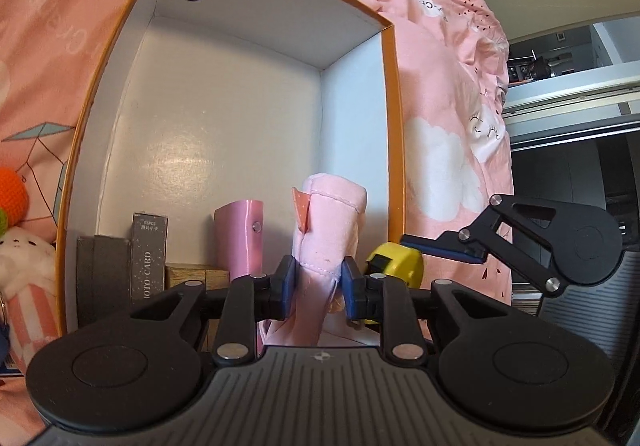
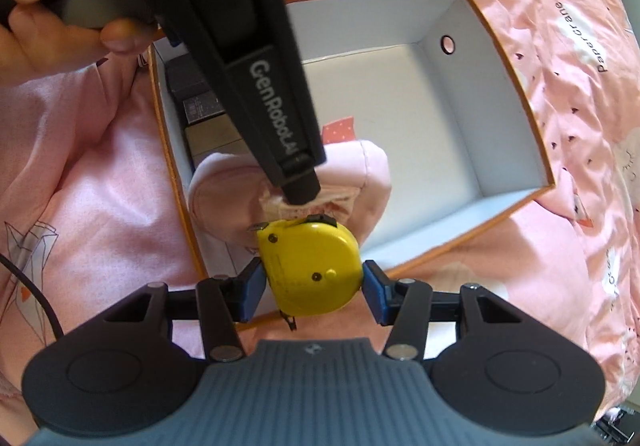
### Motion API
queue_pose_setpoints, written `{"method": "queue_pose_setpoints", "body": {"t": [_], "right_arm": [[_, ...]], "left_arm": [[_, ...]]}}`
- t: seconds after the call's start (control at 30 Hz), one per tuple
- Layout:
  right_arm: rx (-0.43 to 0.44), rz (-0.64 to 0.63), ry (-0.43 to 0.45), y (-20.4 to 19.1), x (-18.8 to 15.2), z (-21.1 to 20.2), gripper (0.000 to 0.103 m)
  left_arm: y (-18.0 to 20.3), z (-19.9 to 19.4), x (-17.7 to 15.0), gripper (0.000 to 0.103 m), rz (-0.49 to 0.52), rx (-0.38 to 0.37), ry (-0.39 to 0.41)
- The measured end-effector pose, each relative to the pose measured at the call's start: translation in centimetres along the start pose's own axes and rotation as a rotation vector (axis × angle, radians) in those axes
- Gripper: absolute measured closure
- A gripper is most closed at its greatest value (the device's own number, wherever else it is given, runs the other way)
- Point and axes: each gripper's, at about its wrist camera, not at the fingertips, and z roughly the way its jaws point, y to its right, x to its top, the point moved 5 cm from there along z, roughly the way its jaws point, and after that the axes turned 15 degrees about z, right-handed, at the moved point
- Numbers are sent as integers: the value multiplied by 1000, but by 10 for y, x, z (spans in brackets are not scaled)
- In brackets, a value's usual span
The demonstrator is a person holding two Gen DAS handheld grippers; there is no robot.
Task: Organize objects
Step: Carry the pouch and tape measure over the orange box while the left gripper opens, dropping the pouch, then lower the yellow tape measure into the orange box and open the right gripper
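Note:
An orange-rimmed white box [image 1: 224, 117] lies on a pink bedsheet; it also shows in the right wrist view [image 2: 472, 117]. My left gripper [image 1: 318, 292] is shut on a pink fabric pouch [image 1: 328, 226] inside the box near its right wall. The pouch also shows in the right wrist view [image 2: 224, 197]. My right gripper [image 2: 312, 292] is shut on a yellow tape measure [image 2: 310, 266], held over the box's near corner beside the pouch. The tape measure also shows in the left wrist view [image 1: 394, 262].
Inside the box stand a dark photo-card box [image 1: 148, 258], a black box [image 1: 102, 278], a wooden block [image 1: 196, 276] and a pink roll [image 1: 240, 238]. Plush toys [image 1: 16, 246] lie left of the box. A cabinet [image 1: 568, 65] stands beyond the bed.

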Motion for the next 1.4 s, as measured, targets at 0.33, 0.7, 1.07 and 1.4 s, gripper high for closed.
{"method": "queue_pose_setpoints", "body": {"t": [0.33,0.7,1.07,1.4], "right_arm": [[0,-9,-51,-10,2,39,50],[-10,24,-14,-3,5,18,50],[-159,-30,21,31,35,32,50],[-145,-48,2,51,45,51,50]], "left_arm": [[-25,27,-13,72,-123,-107,-130],[-16,-3,6,74,114,-75,-65],[-6,16,56,74,336,96,54],[-16,47,49,89,358,83,-73]]}}
